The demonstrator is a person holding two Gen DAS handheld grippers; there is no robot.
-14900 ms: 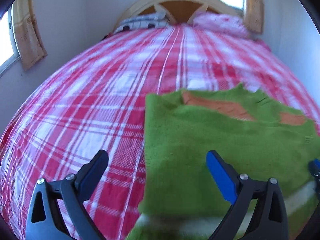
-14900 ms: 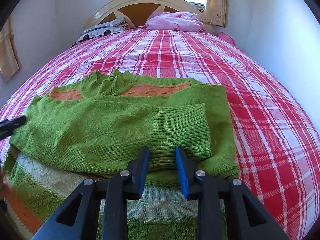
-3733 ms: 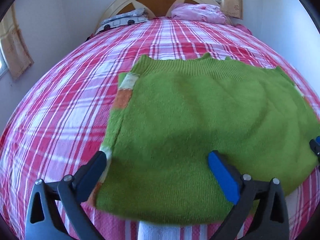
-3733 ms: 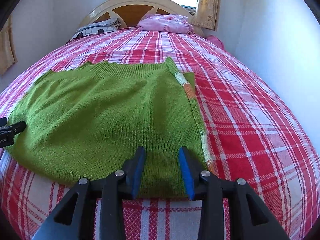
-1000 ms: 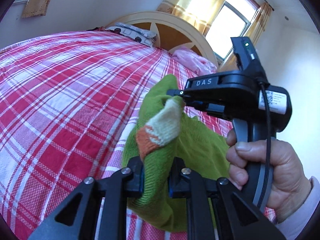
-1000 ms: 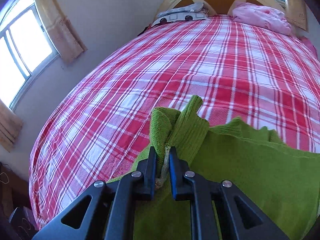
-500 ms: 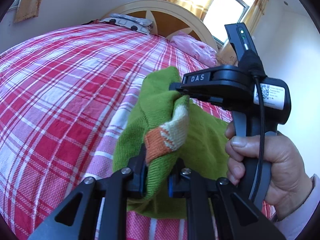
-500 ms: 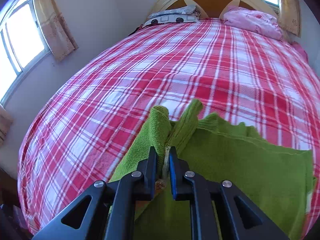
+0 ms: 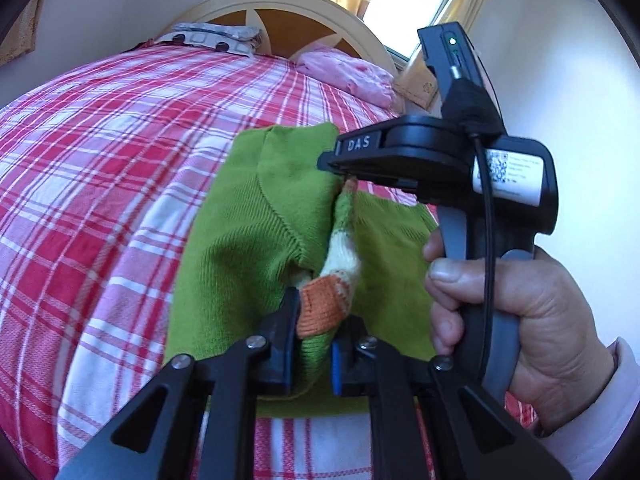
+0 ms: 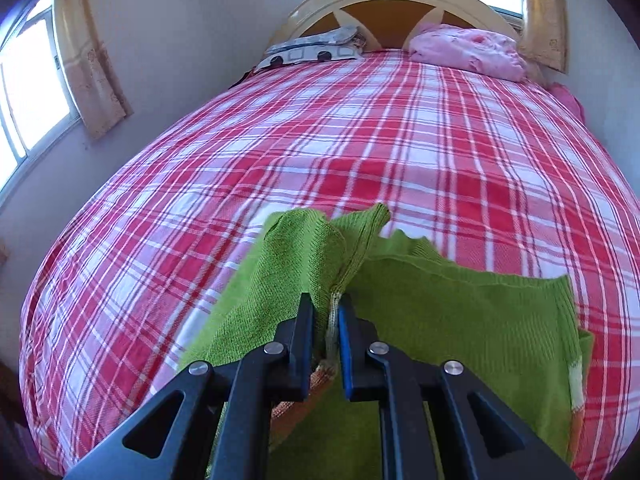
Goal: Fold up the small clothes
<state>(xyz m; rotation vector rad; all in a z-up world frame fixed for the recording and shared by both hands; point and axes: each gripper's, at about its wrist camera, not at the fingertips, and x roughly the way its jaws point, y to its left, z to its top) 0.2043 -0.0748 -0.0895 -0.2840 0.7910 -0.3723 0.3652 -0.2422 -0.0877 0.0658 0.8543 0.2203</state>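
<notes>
A green knitted sweater with an orange and cream band lies partly folded on the red plaid bed. My left gripper pinches a bunched edge at the orange band, and its jaws are closing on the fabric. The right gripper's housing hovers just beyond, held by a hand, with its tip at the sweater's raised ridge. In the right wrist view, my right gripper is shut on a seam of the green sweater, which is lifted off the plaid bed.
A cream and wood headboard stands at the far end, with a patterned pillow and a pink bundle in front of it. Curtained windows line the left wall. A white wall runs along the right.
Both grippers have carried the pinched sweater edge sideways across the bed. The lifted fold has spread wider and sits lower, and the right gripper has swung to face the headboard more.
</notes>
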